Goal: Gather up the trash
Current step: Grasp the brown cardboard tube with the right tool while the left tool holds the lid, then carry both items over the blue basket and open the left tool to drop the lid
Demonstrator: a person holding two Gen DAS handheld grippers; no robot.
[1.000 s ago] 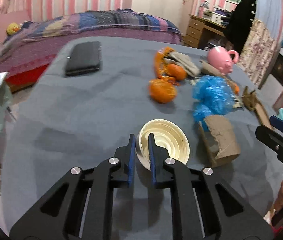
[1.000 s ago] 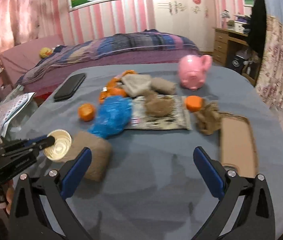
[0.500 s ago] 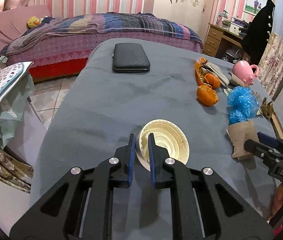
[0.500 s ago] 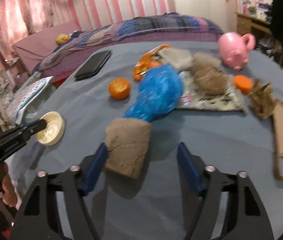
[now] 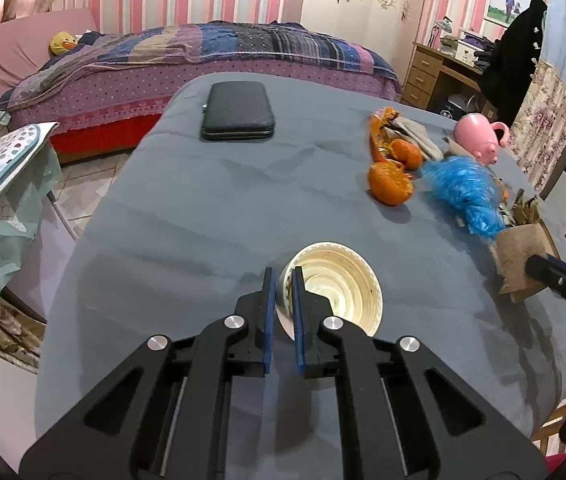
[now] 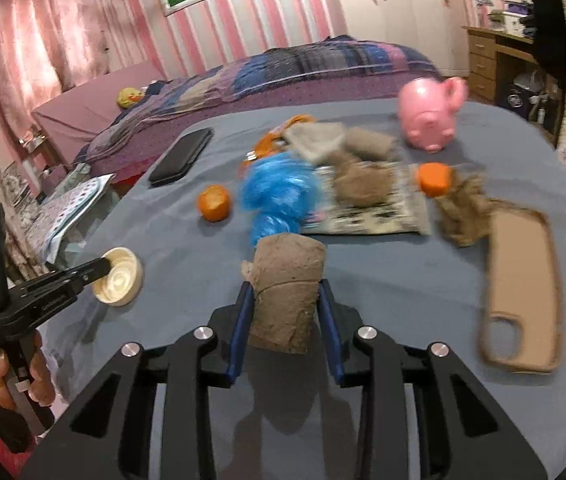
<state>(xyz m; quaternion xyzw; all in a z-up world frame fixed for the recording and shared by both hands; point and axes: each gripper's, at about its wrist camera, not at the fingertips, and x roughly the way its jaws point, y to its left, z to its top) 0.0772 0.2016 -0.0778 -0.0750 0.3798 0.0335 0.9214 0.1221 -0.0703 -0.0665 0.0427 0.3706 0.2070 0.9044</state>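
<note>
A: Left gripper at six o'clock, jaws nearly closed, pinching the paper cup by its rim above the grey table

B: Right gripper brackets the brown paper roll, pads touching or nearly. I'd judge: squeeze, lift, find a bin

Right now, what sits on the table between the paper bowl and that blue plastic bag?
In the right wrist view, only bare grey cloth lies between the paper bowl and the blue plastic bag; the orange sits just beyond that stretch.
</note>
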